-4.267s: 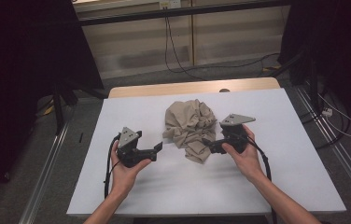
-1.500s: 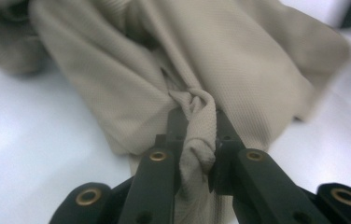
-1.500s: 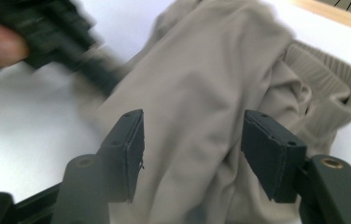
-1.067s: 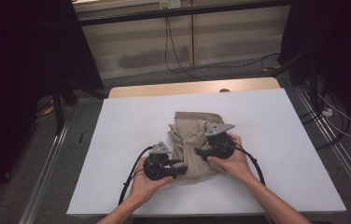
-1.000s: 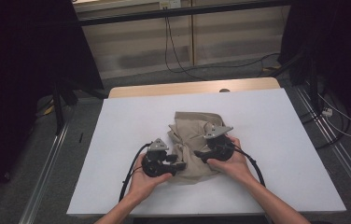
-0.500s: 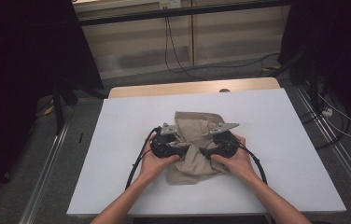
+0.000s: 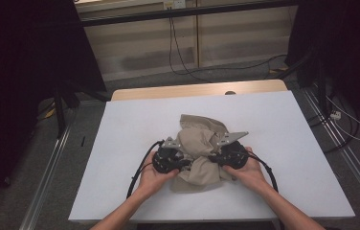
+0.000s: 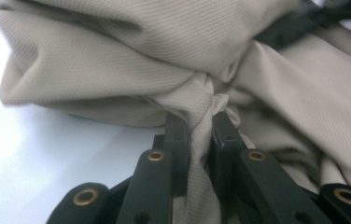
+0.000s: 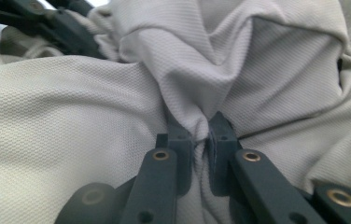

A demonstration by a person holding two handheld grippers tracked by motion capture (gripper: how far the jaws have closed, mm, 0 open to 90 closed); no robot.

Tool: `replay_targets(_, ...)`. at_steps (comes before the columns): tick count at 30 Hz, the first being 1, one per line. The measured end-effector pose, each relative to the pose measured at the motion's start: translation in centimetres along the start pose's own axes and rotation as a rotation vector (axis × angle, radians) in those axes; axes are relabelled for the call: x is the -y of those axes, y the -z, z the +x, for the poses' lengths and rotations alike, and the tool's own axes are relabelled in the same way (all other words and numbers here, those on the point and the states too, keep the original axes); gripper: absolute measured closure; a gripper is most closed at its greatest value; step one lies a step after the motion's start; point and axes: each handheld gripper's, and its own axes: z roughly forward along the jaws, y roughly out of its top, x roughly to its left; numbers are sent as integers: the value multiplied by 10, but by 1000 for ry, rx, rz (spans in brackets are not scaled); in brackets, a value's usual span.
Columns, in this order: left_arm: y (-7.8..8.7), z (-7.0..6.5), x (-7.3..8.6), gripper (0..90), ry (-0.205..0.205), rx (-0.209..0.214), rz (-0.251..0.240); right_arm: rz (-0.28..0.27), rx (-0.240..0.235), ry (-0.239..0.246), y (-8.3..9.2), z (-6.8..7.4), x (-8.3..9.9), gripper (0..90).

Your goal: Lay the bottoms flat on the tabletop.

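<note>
Now both grippers bite into the beige cloth (image 7: 198, 152), which lies crumpled on the near middle of the white table (image 7: 120, 124), and that is the change that matters.

At the left of the high view, the left gripper (image 7: 180, 163) has come in from beside the heap, where it hung apart from the fabric a few seconds back, and sits pressed against the cloth's left flank. Its jaws have just been closing, and the left gripper view shows the result: the left gripper (image 8: 200, 133) pinches a twisted ridge of cloth (image 8: 117, 70) between its two black fingers (image 8: 177, 135), the fabric bunching into a small knot just above the tips.

In the middle, the heap has drawn in tighter than it was half a second ago, humped up between the two tools.

At the right, the right gripper (image 7: 215, 159) has likewise just been closing. In the right gripper view the right gripper (image 9: 200, 135) clamps a gathered fold of the cloth (image 9: 71, 130), with creases fanning out from the pinch.

So, as I judge it, the grasping step looks finished on both sides, and the cloth seems ready to be lifted or pulled apart to spread it. Each hold takes only a thin pleat, which could slip under a hard tug.
</note>
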Motion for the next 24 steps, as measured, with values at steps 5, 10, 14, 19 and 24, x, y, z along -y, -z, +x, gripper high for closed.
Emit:
replay_targets(5,12,-28,12,807,-36,54,31,8,-12,25,15,12,12,826)
replay_targets(10,25,-47,26,806,-33,119,37,19,-37,65,35,30,28,827)
replay_targets(14,33,-44,26,716,-3,85,-14,-1,-27,62,52,35,38,704)
replay_targets(19,48,-26,14,452,41,3,-116,-71,-14,12,67,28,36,507)
replay_targets(24,58,-12,-4,413,47,-55,-206,-103,25,-29,74,19,33,473)
